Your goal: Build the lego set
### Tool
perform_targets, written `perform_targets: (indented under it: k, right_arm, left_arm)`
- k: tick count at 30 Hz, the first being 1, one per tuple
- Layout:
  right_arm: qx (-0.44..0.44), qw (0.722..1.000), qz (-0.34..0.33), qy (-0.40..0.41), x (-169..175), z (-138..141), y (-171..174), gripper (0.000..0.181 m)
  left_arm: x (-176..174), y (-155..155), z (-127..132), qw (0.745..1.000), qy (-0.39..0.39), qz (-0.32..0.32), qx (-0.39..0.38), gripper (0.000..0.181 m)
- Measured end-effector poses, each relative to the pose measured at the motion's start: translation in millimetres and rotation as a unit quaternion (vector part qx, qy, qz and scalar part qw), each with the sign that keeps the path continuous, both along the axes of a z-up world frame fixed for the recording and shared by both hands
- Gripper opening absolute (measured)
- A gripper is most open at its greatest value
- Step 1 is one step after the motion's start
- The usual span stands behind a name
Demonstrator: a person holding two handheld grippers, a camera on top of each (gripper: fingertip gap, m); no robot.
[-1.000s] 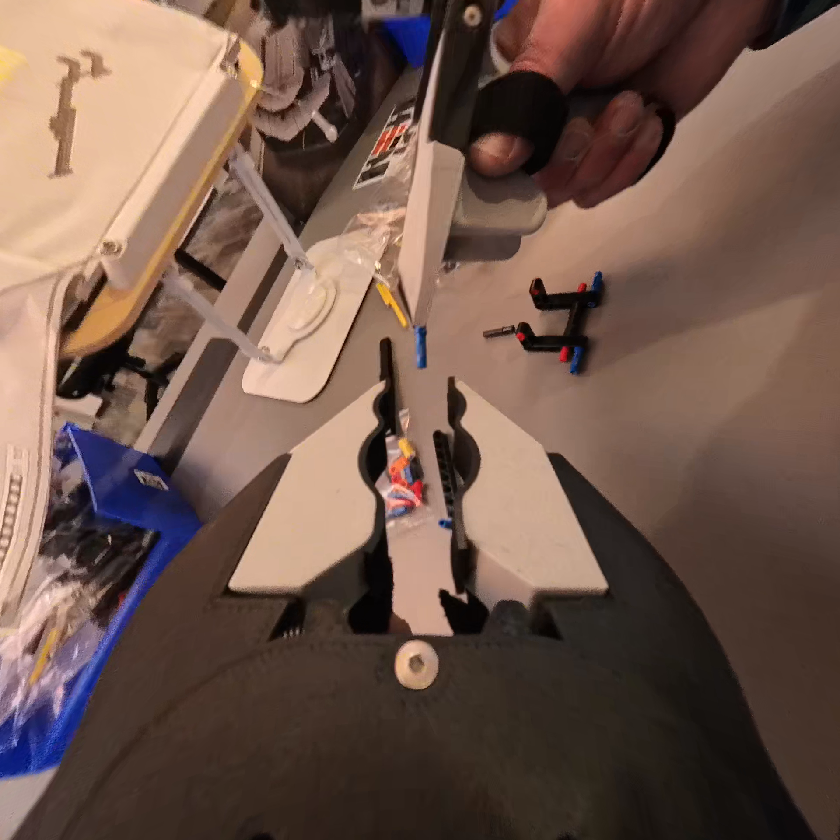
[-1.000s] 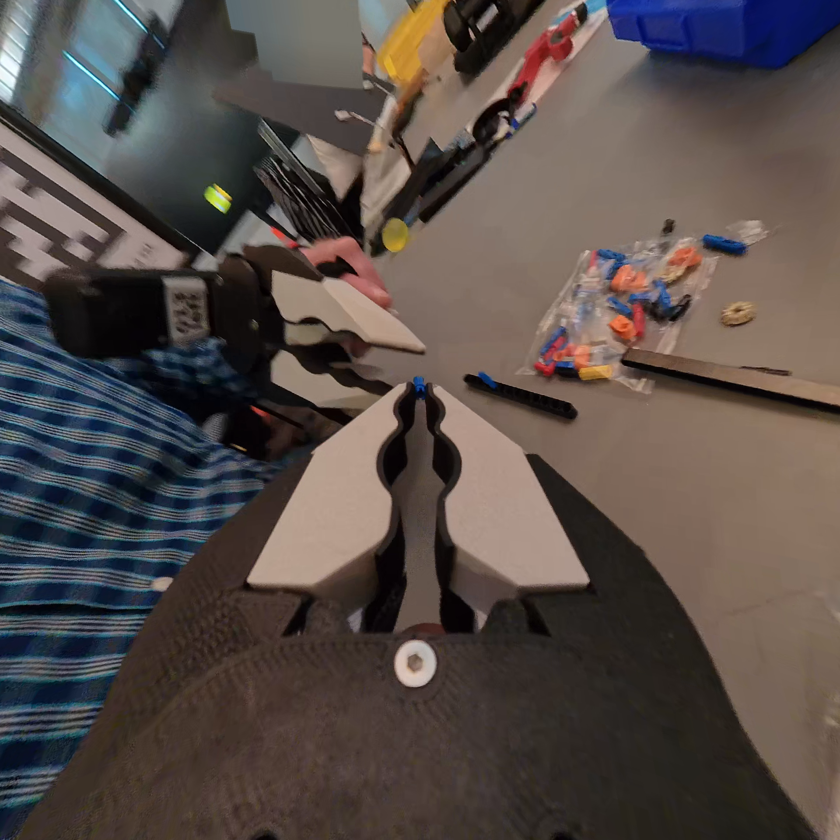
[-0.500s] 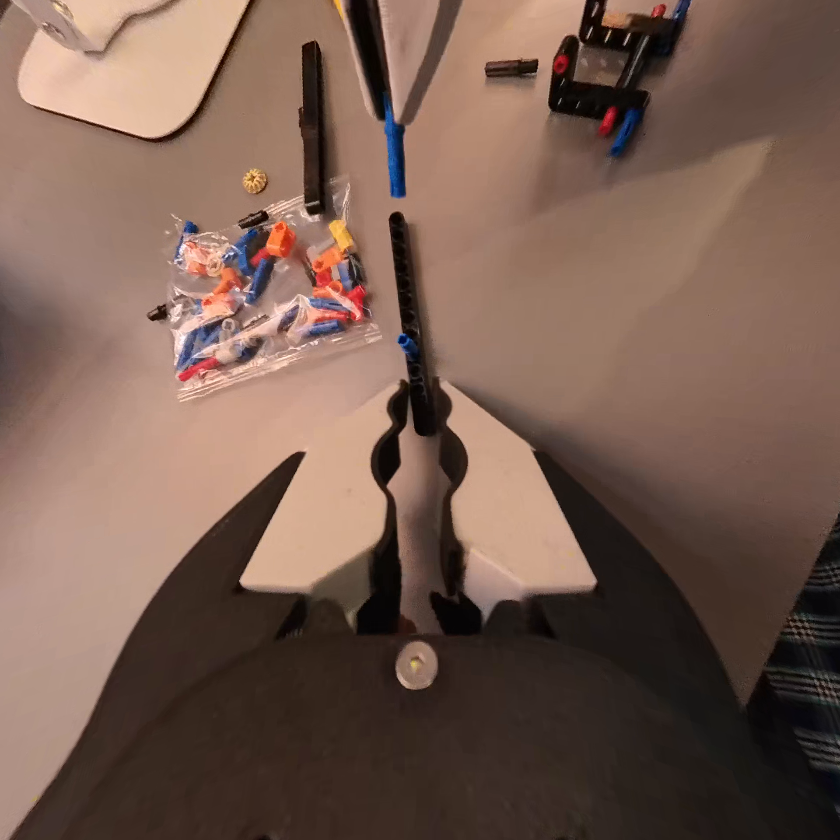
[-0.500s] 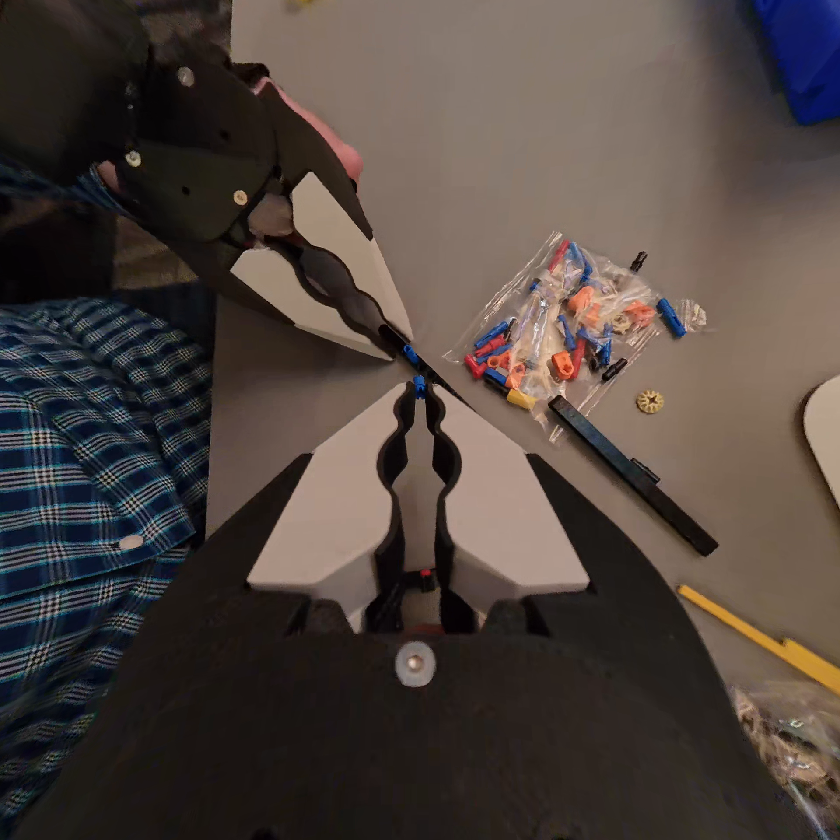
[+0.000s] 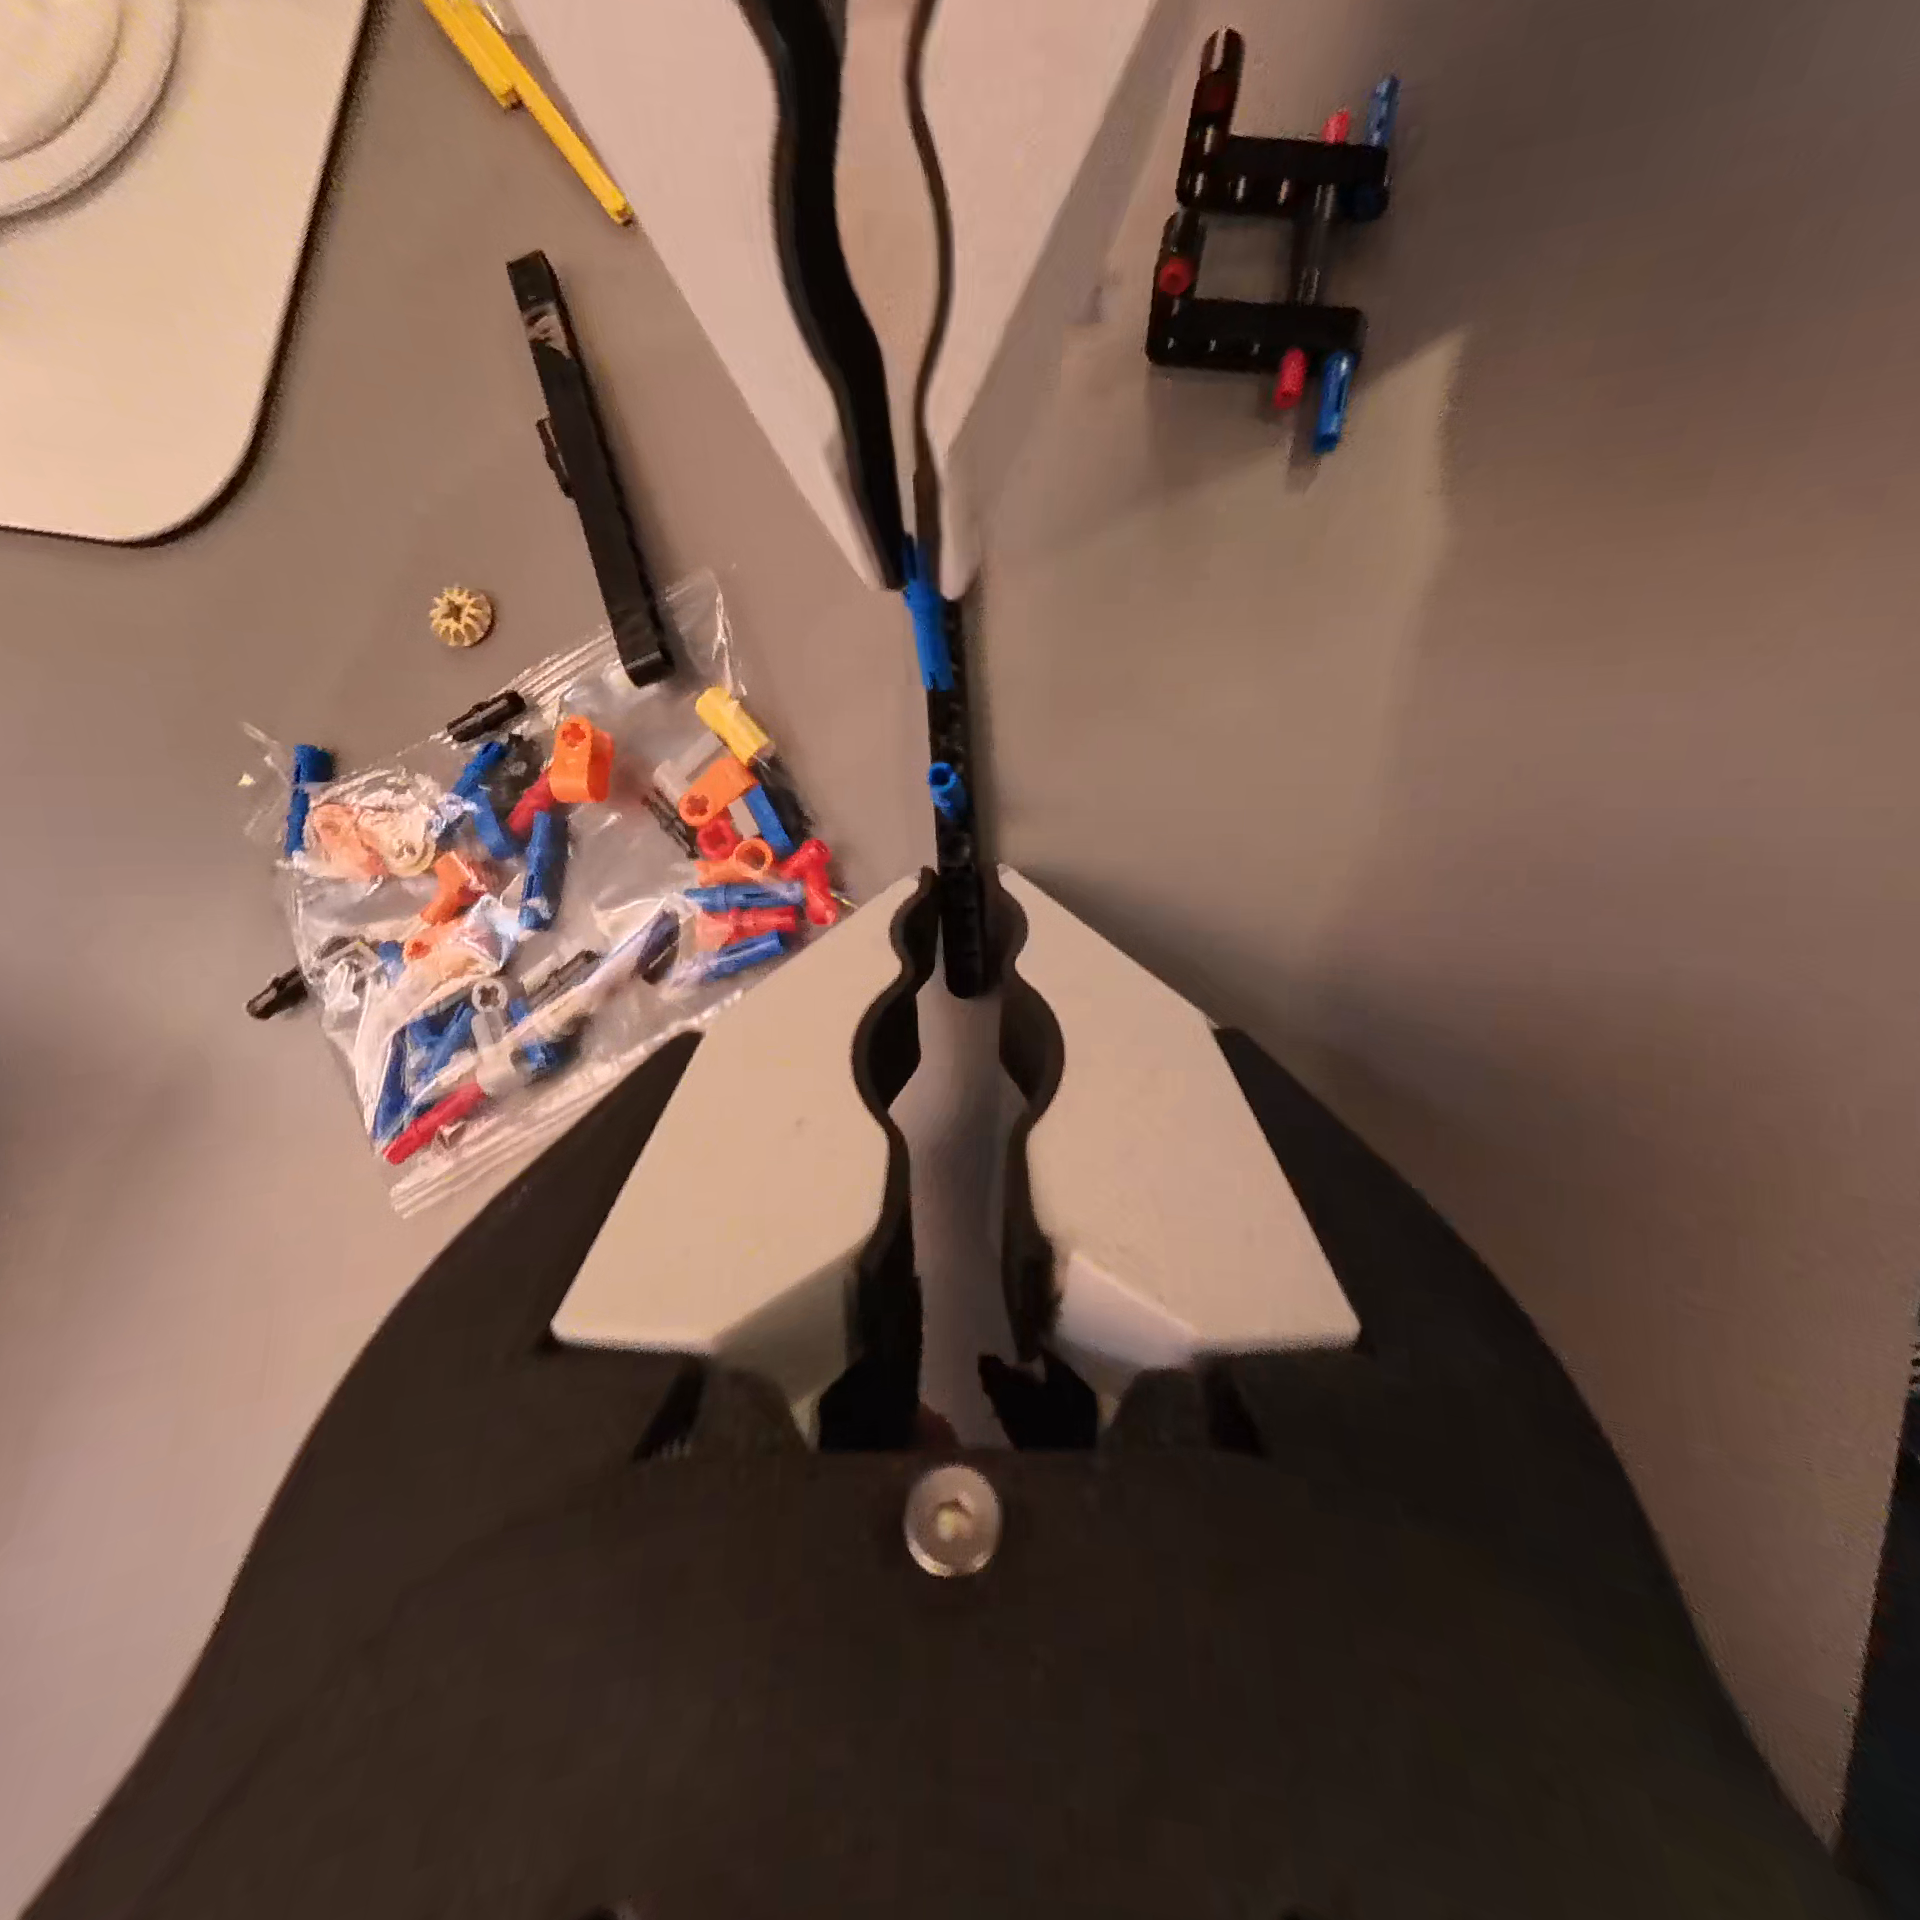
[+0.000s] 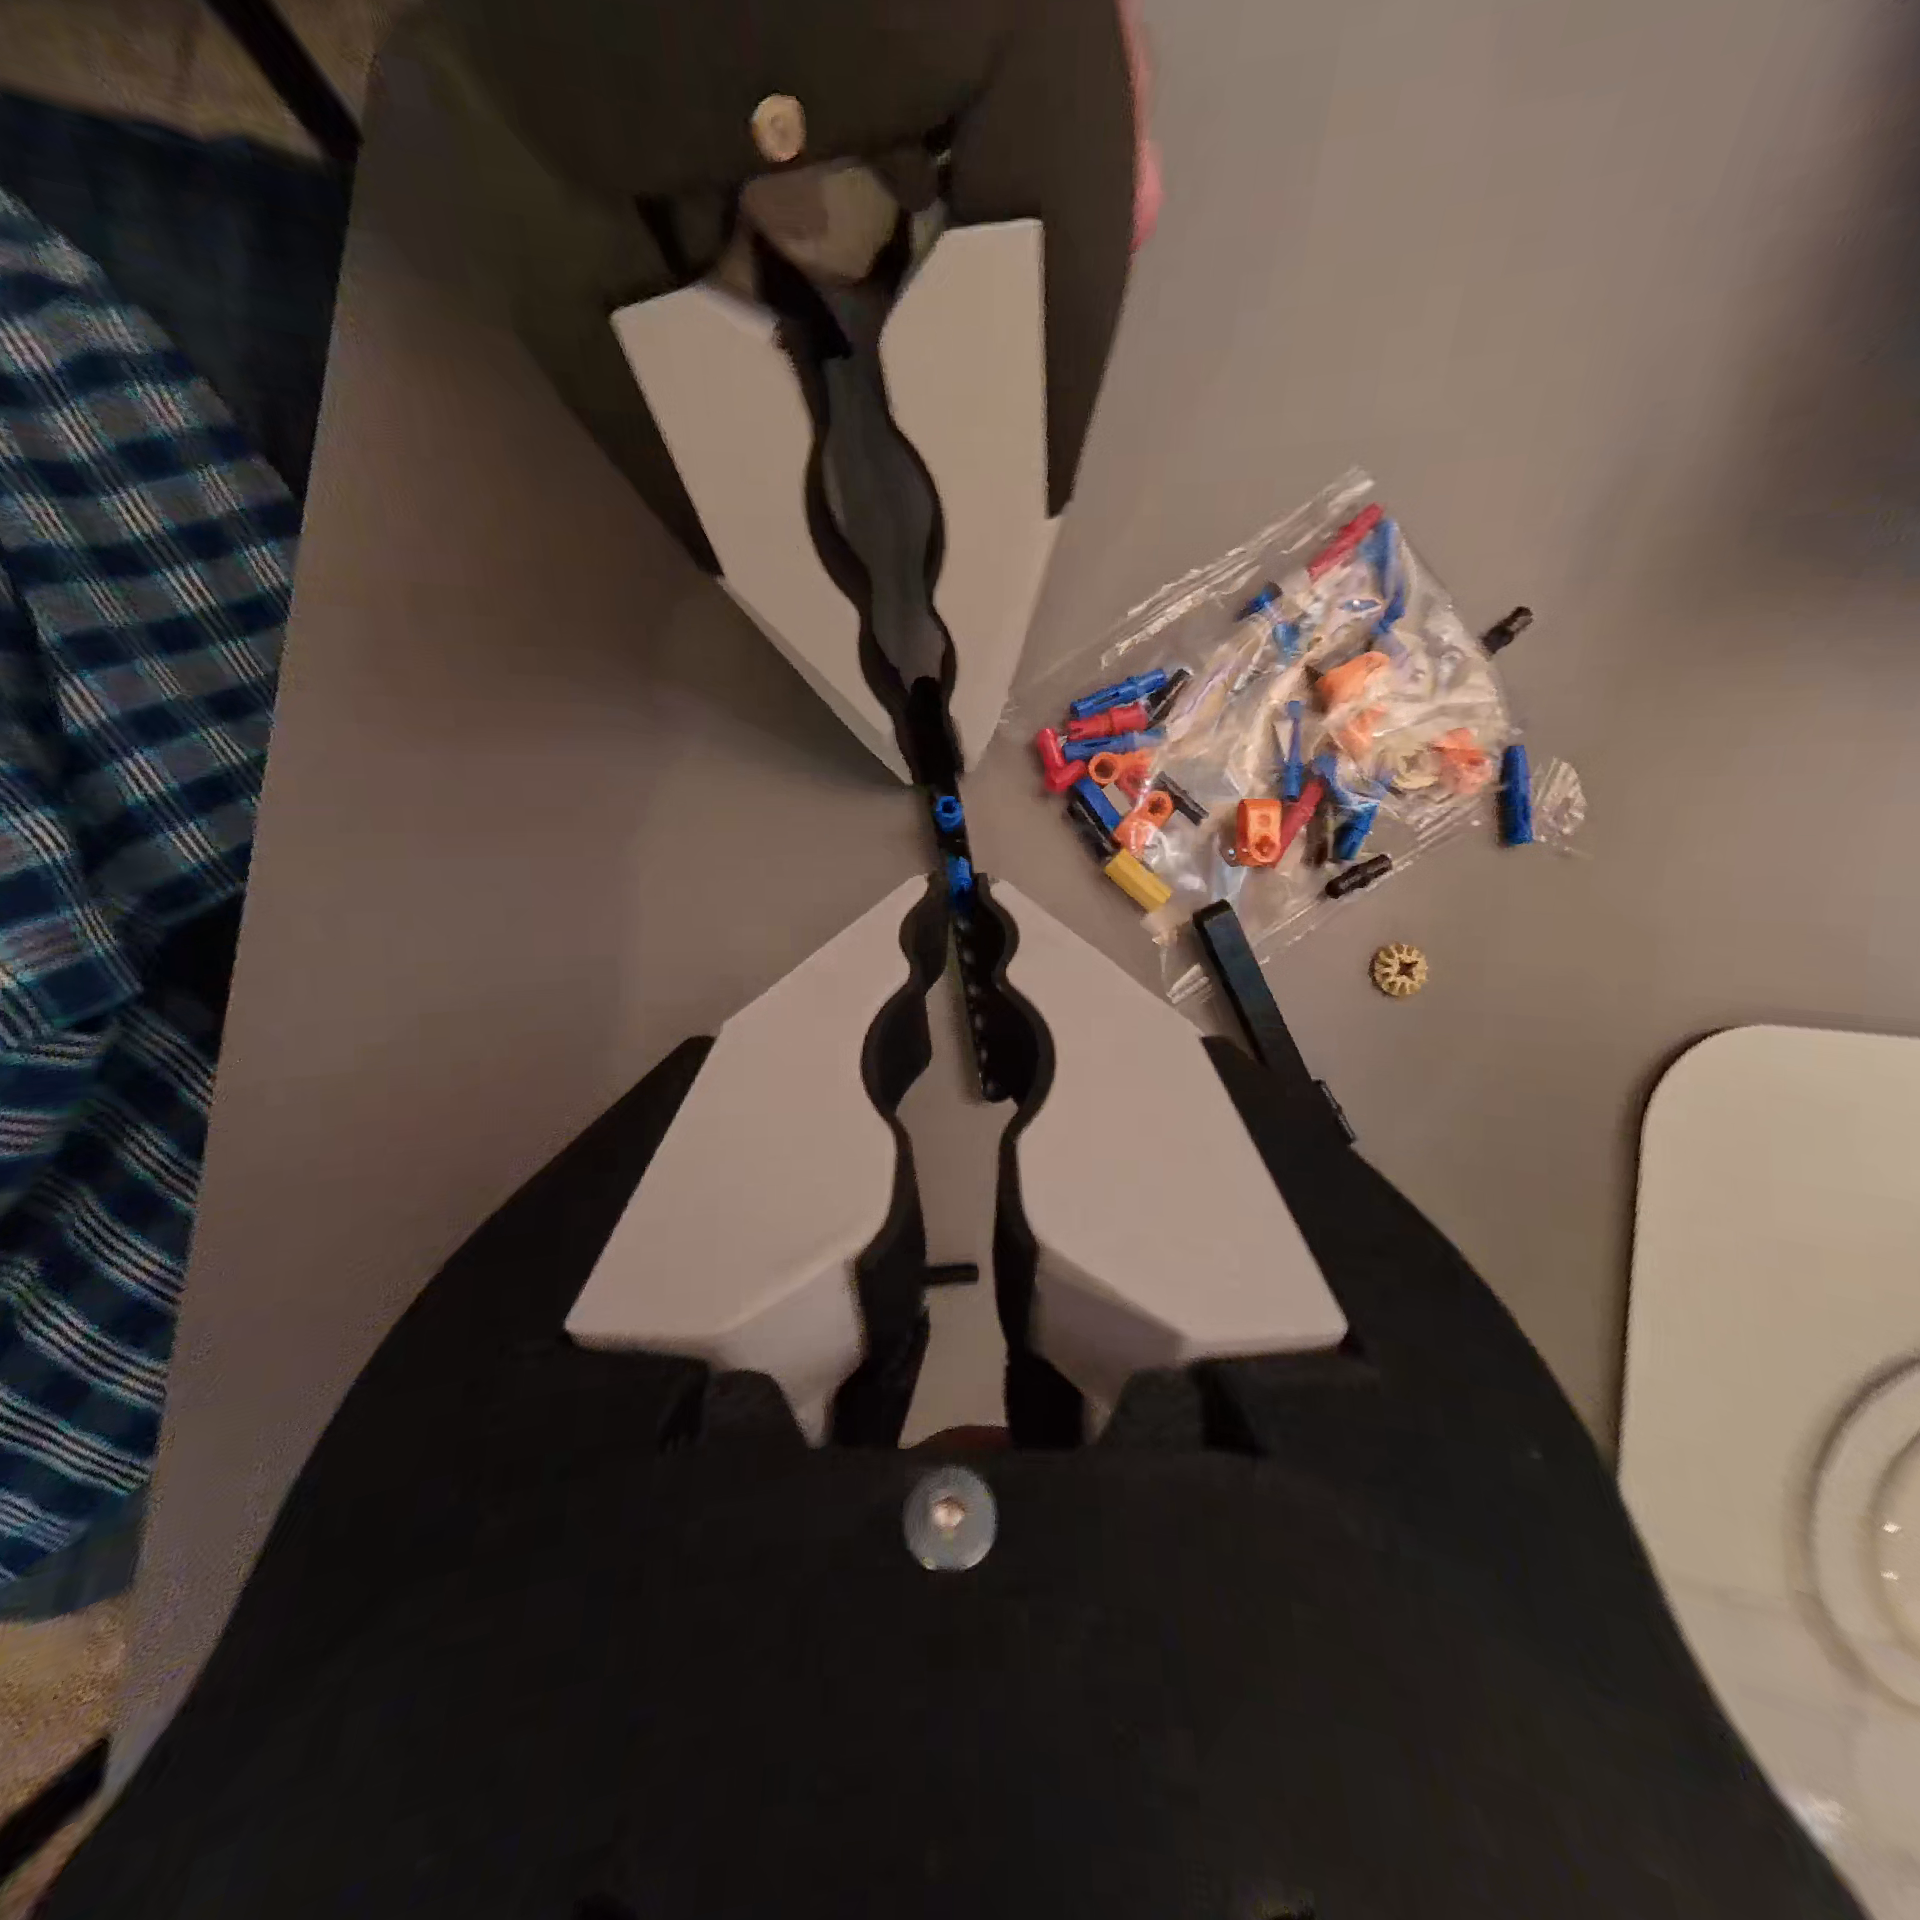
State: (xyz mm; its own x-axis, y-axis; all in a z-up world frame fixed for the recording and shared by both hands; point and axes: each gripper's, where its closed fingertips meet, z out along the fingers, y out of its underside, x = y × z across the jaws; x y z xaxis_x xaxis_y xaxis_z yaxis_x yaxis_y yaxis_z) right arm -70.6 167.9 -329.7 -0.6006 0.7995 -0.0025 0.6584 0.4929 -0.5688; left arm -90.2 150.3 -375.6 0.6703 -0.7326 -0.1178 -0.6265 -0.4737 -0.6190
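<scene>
Left claw [image 5: 961, 883] clenched on the black beam [image 5: 954, 831] above the counter [image 5: 1455, 831]; right claw [image 6: 956, 883], closer than before, pinches a blue pin [image 5: 923, 623] at the beam. Parts bag [image 5: 540, 883] sits beside them.

Between our two grippers the black beam [image 5: 958, 831] bridges the gap. Toward the tabletop's [image 5: 1558, 727] far-left corner, a parts bag [image 5: 540, 914], loose black beam [image 5: 592, 468], tan gear [image 5: 463, 616] and white board [image 5: 156, 312] crowd the surface. Opposite, only the small black frame assembly [image 5: 1268, 229] stands; bare tabletop surrounds it.
</scene>
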Motion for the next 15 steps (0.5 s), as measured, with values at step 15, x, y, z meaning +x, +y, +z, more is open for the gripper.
perform_targets:
  k: [15]
  right_arm:
    - [0.073, 0.993, 0.082, -0.037, 0, -20, -3, 0.0]
  left_arm:
    - [5, 5, 1, 0.999, -0.017, -0.027, 0.008, 0.005]
